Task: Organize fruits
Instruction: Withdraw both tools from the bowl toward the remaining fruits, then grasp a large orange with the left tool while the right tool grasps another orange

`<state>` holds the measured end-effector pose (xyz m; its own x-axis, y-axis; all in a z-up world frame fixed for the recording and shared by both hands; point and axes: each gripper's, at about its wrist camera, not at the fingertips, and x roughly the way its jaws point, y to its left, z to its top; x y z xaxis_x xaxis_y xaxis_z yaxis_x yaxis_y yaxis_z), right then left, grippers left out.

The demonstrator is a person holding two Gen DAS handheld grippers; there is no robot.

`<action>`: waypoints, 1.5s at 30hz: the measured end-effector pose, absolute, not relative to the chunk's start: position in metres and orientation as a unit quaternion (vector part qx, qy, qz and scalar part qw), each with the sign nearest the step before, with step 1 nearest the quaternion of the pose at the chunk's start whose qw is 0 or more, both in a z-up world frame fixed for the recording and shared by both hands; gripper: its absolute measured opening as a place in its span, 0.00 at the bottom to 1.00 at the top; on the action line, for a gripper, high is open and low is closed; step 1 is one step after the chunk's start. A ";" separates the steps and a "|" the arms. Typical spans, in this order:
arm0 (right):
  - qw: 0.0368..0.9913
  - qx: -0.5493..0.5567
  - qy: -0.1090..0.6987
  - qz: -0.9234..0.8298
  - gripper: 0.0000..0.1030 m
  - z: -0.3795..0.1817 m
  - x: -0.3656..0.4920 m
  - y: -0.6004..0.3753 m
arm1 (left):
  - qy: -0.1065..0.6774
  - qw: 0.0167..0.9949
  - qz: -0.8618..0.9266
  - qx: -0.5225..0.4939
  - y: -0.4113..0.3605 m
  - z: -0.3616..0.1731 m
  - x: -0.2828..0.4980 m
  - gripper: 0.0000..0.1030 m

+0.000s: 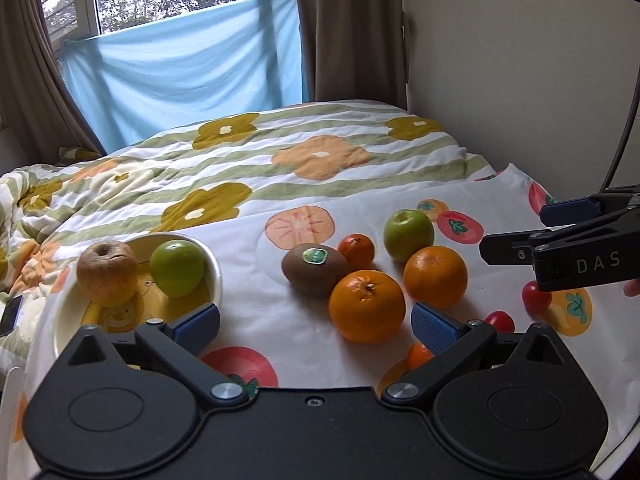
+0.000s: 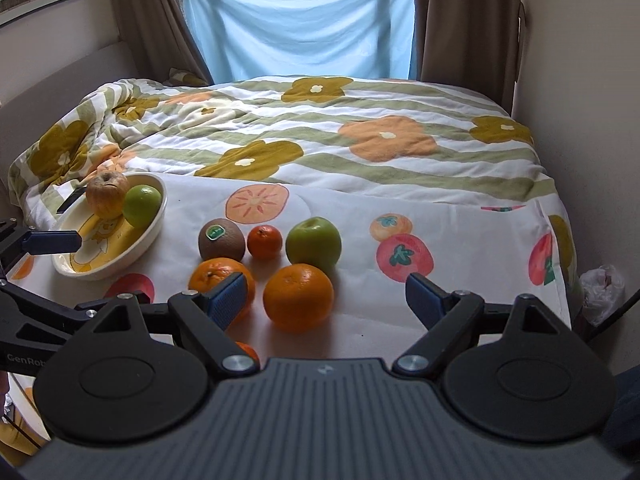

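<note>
Lying on a bed (image 2: 400,152) over a fruit-printed cloth (image 2: 460,240): two large glossy oranges (image 1: 367,306) (image 1: 435,276), one small mandarin (image 1: 356,251), one fuzzy brown kiwi (image 1: 315,269) wearing a green sticker with unreadable print, one green apple (image 1: 408,235), two cherry tomatoes (image 1: 536,297). Sitting in a cream bowl (image 1: 214,268) at the left: one wrinkled brownish apple (image 1: 106,273) touching a second green apple (image 1: 177,268). Peeking out behind a blue pad, another small orange fruit (image 1: 419,354). Hovering wide open and empty near the bowl, the left gripper (image 1: 316,322). Hovering equally wide open over the oranges, the right gripper (image 2: 326,300), reading "DAS" along its side; "GenRob" showing on the left one.
</note>
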<state>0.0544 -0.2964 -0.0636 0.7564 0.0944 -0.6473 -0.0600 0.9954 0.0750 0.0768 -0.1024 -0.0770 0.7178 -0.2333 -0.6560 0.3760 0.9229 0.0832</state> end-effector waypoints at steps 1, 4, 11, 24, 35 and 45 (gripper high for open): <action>0.936 0.027 0.349 0.040 0.98 -0.069 0.056 -0.300 | 0.340 0.919 -0.169 0.108 -0.109 -0.084 0.082 1.00; 0.934 0.029 0.354 0.038 0.97 -0.084 0.062 -0.305 | 0.346 0.914 -0.177 0.116 -0.124 -0.101 0.092 1.00; 0.930 0.053 0.362 0.046 0.97 -0.106 0.073 -0.313 | 0.368 0.904 -0.180 0.119 -0.136 -0.129 0.113 0.94; 0.923 0.078 0.370 0.066 0.97 -0.115 0.081 -0.310 | 0.379 0.895 -0.204 0.121 -0.146 -0.143 0.125 0.64; 0.919 0.086 0.378 0.080 0.95 -0.122 0.088 -0.302 | 0.379 0.898 -0.195 0.113 -0.136 -0.142 0.123 0.64; 0.914 0.087 0.384 0.097 0.86 -0.129 0.099 -0.289 | 0.375 0.904 -0.172 0.112 -0.123 -0.143 0.117 0.64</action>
<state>0.0989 -0.2892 -0.1290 0.6860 0.2445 -0.6852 -0.1105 0.9659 0.2340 0.1172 -0.1227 -0.1427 0.6593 -0.2267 -0.7169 0.3954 0.9155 0.0742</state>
